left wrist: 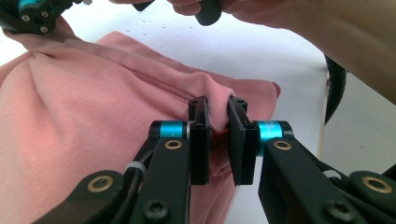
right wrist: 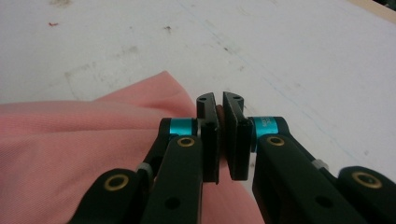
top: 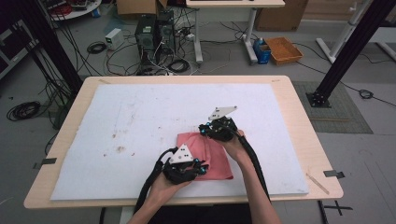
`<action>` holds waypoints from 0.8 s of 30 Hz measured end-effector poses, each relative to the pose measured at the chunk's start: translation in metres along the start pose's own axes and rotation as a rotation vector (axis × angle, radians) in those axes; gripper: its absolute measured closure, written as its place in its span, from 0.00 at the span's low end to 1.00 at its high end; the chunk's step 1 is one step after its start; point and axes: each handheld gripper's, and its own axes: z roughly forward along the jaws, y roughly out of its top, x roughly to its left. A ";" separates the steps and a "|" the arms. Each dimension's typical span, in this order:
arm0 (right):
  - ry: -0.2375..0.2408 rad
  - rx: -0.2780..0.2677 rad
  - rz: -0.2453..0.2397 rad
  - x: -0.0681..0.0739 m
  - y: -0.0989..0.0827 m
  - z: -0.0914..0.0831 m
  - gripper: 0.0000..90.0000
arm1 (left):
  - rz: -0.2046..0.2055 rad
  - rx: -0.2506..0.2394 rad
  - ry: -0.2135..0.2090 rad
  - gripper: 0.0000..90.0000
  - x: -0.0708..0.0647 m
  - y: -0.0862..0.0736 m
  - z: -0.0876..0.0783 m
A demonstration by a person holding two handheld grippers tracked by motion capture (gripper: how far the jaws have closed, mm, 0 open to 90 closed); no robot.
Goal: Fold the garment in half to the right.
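A pink cloth (top: pixel 212 156) lies bunched on the white mat near the table's front, right of centre. My left gripper (top: pixel 200 167) is at its near left edge, and in the left gripper view the left gripper (left wrist: pixel 218 122) is shut on a raised fold of the pink cloth (left wrist: pixel 84 112). My right gripper (top: pixel 205 130) is at the cloth's far edge. In the right gripper view the right gripper (right wrist: pixel 219 116) is shut on the edge of the pink cloth (right wrist: pixel 65 144), with fabric pinched between the pads. The cloth stretches in a ridge between the two grippers.
The white mat (top: pixel 140 116) covers most of the wooden table (top: pixel 299 126) and carries a few brown stains left of the cloth. Beyond the table stand computer towers (top: pixel 154 32), cables and an orange crate (top: pixel 283 50). Black frame posts rise at both sides.
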 end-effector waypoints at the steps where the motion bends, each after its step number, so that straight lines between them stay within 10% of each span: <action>1: -0.005 0.001 0.003 -0.001 -0.003 -0.002 0.96 | 0.003 -0.002 -0.001 0.89 -0.001 0.001 0.002; 24: -0.094 0.049 0.077 -0.015 -0.040 -0.019 0.91 | 0.004 0.077 -0.035 0.86 -0.013 0.007 0.044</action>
